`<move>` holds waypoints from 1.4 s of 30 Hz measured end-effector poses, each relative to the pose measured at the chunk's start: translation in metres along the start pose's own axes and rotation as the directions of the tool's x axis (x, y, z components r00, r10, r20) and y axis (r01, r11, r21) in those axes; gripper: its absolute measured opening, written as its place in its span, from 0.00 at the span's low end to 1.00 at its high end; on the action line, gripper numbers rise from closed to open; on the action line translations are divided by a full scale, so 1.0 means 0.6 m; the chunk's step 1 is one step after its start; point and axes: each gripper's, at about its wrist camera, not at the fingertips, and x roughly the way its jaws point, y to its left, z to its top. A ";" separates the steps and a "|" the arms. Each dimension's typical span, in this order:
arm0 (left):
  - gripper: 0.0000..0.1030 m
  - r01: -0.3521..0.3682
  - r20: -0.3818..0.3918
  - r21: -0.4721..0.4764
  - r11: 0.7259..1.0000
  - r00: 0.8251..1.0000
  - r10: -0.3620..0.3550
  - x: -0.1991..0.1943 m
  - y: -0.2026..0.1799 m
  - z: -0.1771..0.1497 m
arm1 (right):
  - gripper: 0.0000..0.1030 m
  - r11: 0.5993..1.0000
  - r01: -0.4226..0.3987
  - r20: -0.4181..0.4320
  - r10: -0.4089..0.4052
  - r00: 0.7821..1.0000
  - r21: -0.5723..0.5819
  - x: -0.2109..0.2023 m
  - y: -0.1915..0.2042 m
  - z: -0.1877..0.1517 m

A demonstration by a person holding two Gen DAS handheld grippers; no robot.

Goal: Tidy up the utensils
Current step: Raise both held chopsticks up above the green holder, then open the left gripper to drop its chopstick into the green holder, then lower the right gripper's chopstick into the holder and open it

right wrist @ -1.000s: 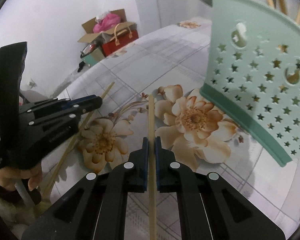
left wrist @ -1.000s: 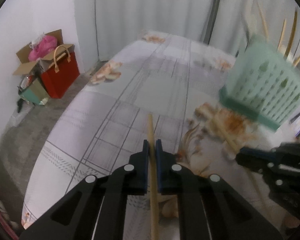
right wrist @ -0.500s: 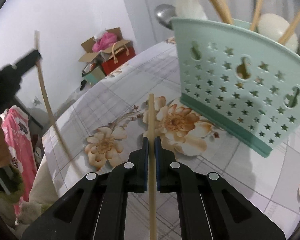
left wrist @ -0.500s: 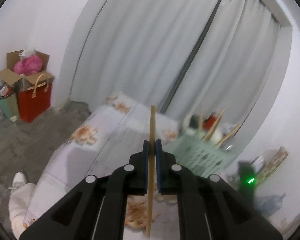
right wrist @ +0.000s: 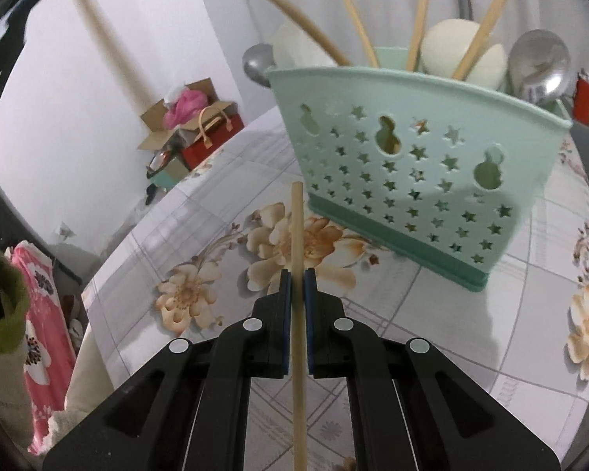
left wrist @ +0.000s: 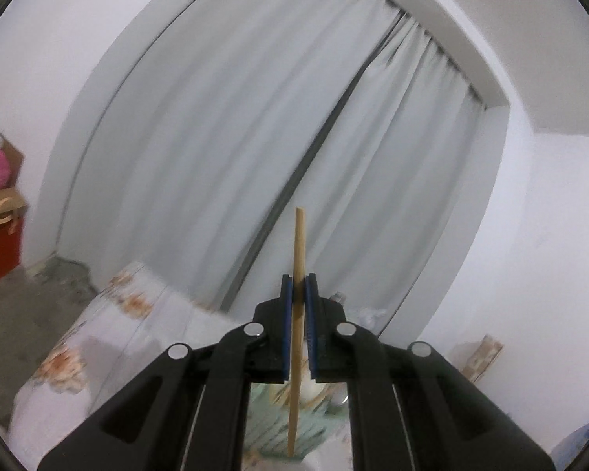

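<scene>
The left gripper (left wrist: 299, 286) pinches a wooden chopstick (left wrist: 297, 274) and faces the white curtain (left wrist: 255, 137). The right gripper (right wrist: 297, 282) pinches a second chopstick (right wrist: 297, 235), angled down over the floral tablecloth (right wrist: 432, 333); the mint utensil basket (right wrist: 412, 157) stands just ahead to its right, holding chopsticks and spoons.

- The chopstick (right wrist: 297, 235) in the right claw (right wrist: 297, 286) looks like pale matt wood, smooth along its length.
- The holder (right wrist: 412, 165) is mint plastic with a soft sheen and star cut-outs.
- At its 1 o'clock a ladle (right wrist: 538, 66) shows polished, glossy metal.
- The counter (right wrist: 216, 212) wears a smooth flowered cloth.
- Both claws are matt black plastic.
- The curtain (left wrist: 255, 137) is soft, pleated, matt cloth.
</scene>
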 end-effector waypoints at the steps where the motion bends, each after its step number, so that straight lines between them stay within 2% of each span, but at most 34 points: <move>1: 0.05 0.014 0.007 -0.012 1.000 1.000 -0.013 0.012 -0.005 0.003 | 0.05 1.000 0.001 0.003 -0.001 1.000 0.002 -0.003 -0.003 0.000; 6: 0.05 0.053 0.050 -0.035 0.998 0.997 -0.051 0.076 -0.019 0.012 | 0.05 1.000 0.018 0.024 -0.019 1.000 0.015 -0.023 -0.012 0.004; 11: 0.05 0.017 0.045 0.014 1.000 0.999 -0.018 0.137 -0.027 -0.007 | 0.05 0.999 0.033 0.039 -0.034 0.999 0.030 -0.036 -0.023 0.002; 13: 0.06 0.001 0.011 0.031 1.000 1.000 -0.002 0.153 -0.026 -0.028 | 0.05 0.999 0.039 0.040 -0.040 0.998 0.038 -0.039 -0.027 0.001; 15: 0.06 -0.008 -0.055 0.014 1.000 0.998 0.009 0.177 -0.014 -0.056 | 0.04 0.998 0.040 0.044 -0.042 0.998 0.043 -0.046 -0.034 0.000; 17: 0.06 -0.024 -0.130 -0.018 1.000 0.991 0.022 0.197 0.003 -0.087 | 0.05 0.998 0.043 0.050 -0.045 0.998 0.045 -0.051 -0.036 0.000; 19: 0.08 -0.043 -0.163 -0.037 0.998 0.986 0.036 0.199 0.012 -0.105 | 0.05 0.998 0.045 0.065 -0.048 0.997 0.045 -0.059 -0.037 0.004; 21: 0.20 -0.049 -0.160 -0.052 0.997 0.986 0.040 0.182 0.021 -0.112 | 0.05 0.998 0.048 0.086 -0.051 0.995 0.041 -0.070 -0.037 0.010; 22: 0.30 -0.052 -0.147 -0.053 0.997 0.988 0.044 0.171 0.024 -0.112 | 0.05 0.998 0.048 0.099 -0.052 0.994 0.040 -0.076 -0.038 0.014; 26: 0.44 -0.083 -0.108 -0.014 0.996 0.991 0.081 0.119 0.040 -0.109 | 0.04 0.999 0.029 0.191 -0.035 0.981 0.034 -0.112 -0.038 0.044; 31: 0.50 -0.136 -0.118 0.013 0.991 0.984 0.137 0.056 0.065 -0.121 | 0.04 1.000 0.018 0.326 -0.024 0.945 0.021 -0.160 -0.034 0.091; 34: 0.50 -0.176 -0.139 0.021 0.984 0.974 0.177 0.015 0.080 -0.139 | 0.04 1.000 -0.002 0.409 -0.005 0.913 0.016 -0.196 -0.033 0.127; 38: 0.51 -0.238 -0.188 0.027 0.971 0.953 0.239 -0.034 0.106 -0.179 | 0.04 1.000 -0.004 0.476 0.004 0.880 -0.001 -0.232 -0.030 0.165; 42: 0.52 -0.297 -0.269 0.024 0.954 0.917 0.293 -0.074 0.133 -0.233 | 0.04 1.000 -0.010 0.519 0.016 0.855 -0.014 -0.259 -0.031 0.202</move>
